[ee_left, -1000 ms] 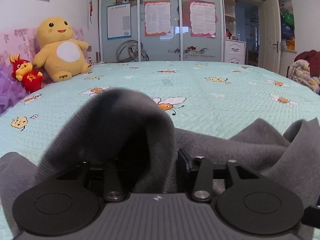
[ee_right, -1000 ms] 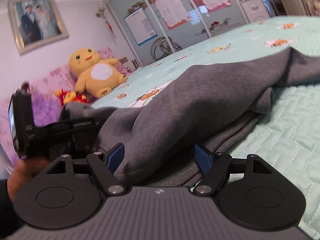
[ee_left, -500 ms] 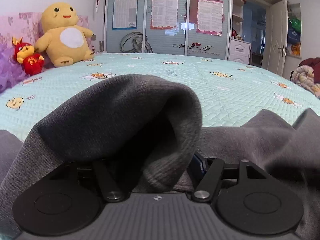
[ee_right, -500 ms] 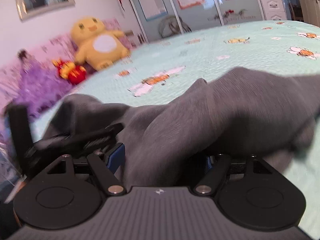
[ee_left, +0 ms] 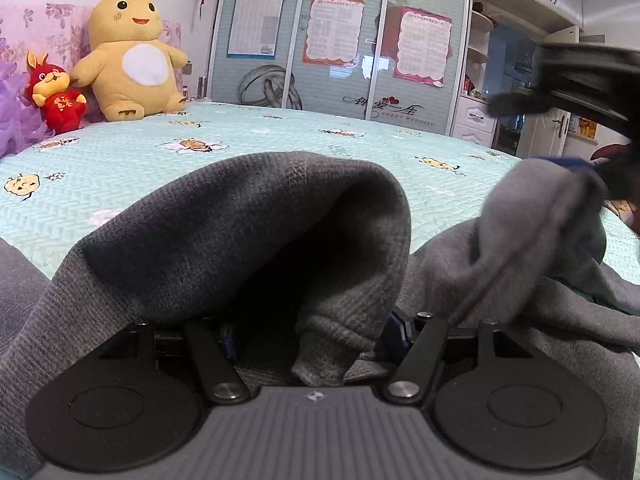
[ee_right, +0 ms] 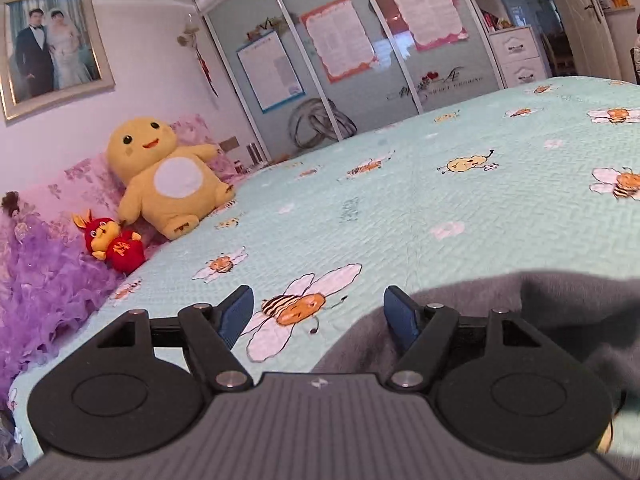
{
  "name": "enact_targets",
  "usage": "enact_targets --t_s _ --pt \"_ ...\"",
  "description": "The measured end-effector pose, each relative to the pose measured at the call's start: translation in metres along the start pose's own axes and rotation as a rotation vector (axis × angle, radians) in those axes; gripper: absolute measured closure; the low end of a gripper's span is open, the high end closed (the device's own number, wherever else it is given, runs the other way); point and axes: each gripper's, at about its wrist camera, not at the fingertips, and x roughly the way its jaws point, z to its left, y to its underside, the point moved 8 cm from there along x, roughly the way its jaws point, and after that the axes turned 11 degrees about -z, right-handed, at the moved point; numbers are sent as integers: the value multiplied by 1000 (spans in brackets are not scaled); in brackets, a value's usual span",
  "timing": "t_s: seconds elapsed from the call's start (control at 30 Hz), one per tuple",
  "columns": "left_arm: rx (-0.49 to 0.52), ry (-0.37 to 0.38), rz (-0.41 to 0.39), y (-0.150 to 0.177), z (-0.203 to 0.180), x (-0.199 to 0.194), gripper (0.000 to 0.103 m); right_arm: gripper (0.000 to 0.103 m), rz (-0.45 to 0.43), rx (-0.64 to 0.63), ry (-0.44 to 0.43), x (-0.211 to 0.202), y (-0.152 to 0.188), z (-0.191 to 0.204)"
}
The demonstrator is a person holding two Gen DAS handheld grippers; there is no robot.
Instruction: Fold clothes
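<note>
A bed [ee_right: 500, 208] under a mint quilt printed with bees fills the room's near half. On its near edge lies the grey garment [ee_left: 248, 224], humped up in a thick fold right over the left gripper [ee_left: 308, 332]; its jaws have just been opening, a roll of the knit hangs between them, and whether the pads press on it I cannot tell. To the right the cloth rises in a second peak just under the dark, blurred right gripper [ee_left: 580, 80]. From the right wrist view, the right gripper [ee_right: 318, 312] has its jaws spread over bare quilt, closing slightly, the garment bunched beside the right finger. Farther back, a yellow plush toy [ee_right: 168, 176] and a red plush toy [ee_right: 114, 246] sit against pink pillows. Beyond stands a wardrobe [ee_left: 340, 48] with posters.
</note>
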Motion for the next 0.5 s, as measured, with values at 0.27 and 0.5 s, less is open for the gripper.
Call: enact_targets --t_s 0.27,0.5 --pt "-3 -2 0 3 -4 -2 34 29 -55 -9 71 -104 66 -22" --pt "-3 -1 1 3 -5 -1 33 72 159 -110 78 -69 112 -10"
